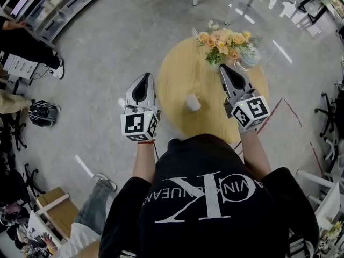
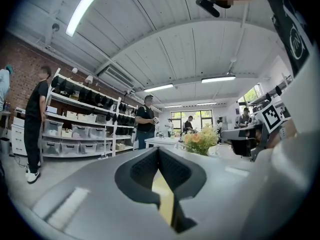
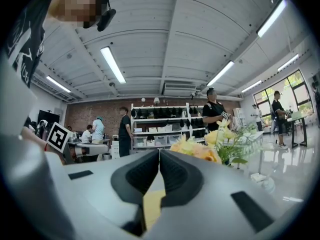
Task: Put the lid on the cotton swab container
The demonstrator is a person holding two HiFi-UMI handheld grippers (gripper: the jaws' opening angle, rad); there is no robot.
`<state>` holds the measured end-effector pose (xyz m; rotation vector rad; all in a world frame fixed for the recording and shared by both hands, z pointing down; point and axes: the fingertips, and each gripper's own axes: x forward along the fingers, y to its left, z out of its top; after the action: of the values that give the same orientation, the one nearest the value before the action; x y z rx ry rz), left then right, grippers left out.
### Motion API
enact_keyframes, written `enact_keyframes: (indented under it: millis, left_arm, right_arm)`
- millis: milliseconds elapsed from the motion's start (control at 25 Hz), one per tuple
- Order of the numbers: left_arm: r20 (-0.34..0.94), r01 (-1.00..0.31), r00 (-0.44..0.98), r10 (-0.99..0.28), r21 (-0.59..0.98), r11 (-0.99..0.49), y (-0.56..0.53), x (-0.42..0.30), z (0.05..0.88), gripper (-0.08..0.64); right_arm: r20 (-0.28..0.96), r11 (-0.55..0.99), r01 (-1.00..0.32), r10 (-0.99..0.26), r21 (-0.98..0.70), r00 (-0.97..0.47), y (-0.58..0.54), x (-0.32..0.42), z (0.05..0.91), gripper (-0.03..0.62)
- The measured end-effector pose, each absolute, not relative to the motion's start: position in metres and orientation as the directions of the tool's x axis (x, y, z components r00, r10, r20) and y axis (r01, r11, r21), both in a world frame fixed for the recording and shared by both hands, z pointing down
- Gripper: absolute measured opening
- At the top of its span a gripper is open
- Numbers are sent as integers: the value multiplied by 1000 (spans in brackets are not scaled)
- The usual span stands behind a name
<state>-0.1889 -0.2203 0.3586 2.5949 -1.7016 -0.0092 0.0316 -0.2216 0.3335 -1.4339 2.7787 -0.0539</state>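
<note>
A small white cylinder, the cotton swab container [image 1: 192, 102], stands on the round wooden table [image 1: 177, 85], near the middle. I cannot make out a lid on it or apart from it. My left gripper [image 1: 145, 77] hovers over the table's left edge, shut and empty; in the left gripper view its jaws [image 2: 158, 152] meet with nothing between them. My right gripper [image 1: 225, 68] is held over the table's right side beside the flowers, also shut and empty, with its jaws [image 3: 159, 153] closed together. Both point away from me and level, so neither gripper view shows the container.
A bouquet of yellow and orange flowers [image 1: 223, 43] stands at the table's far side, with a pale round object [image 1: 250, 58] beside it. Storage shelves [image 2: 82, 129] and several standing people surround the area. A black bag [image 1: 43, 112] and chairs sit on the grey floor.
</note>
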Motion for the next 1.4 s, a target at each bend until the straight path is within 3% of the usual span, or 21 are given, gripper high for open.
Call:
enact_keyframes:
  millis: [1400]
  left_arm:
    - [10,-926,376,-927,51,-375,-227,-197,357,12]
  right_arm:
    - [1,583,-811,-812,-47,-584,-230,29,333,17]
